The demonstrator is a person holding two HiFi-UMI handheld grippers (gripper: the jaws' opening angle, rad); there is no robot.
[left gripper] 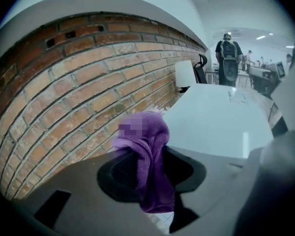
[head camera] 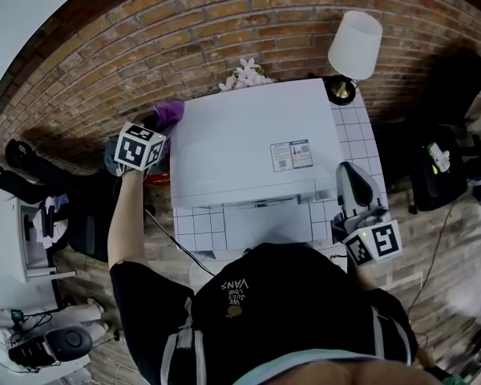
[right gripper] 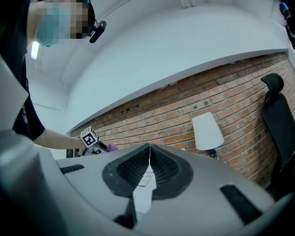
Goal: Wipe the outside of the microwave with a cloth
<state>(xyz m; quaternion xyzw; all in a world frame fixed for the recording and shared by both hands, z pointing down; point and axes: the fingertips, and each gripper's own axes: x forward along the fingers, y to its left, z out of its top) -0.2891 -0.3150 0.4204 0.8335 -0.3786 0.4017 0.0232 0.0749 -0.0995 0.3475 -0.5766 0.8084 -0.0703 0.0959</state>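
Left tool (left gripper: 152, 173): jaws clamped on a bunched fold of the purple cloth (left gripper: 155, 141), which rises in a wad ahead of the jaws and hangs in a tail below them. In the head view the wad lies at the left rear corner of the white microwave (head camera: 248, 143), beside its top edge; whether it presses on the casing cannot be told. Right tool (right gripper: 150, 168): jaws together with nothing between them, held off the microwave's right front corner, above the tiled bench (head camera: 357, 131). Behind the appliance are a brick wall (head camera: 144, 46), a spray of pale flowers (head camera: 244, 74) at the rear edge and a white-shaded lamp (head camera: 355, 45) near the right rear corner.

Likely hazards:
- The cloth is gripped by a narrow fold, so drag across the casing could pull it free.
- The wad offers little contact, which may leave streaks unwiped.
- Nothing steadies the microwave, so firm strokes could shift it.
- A sweep along the rear edge could catch the flowers or the lamp.
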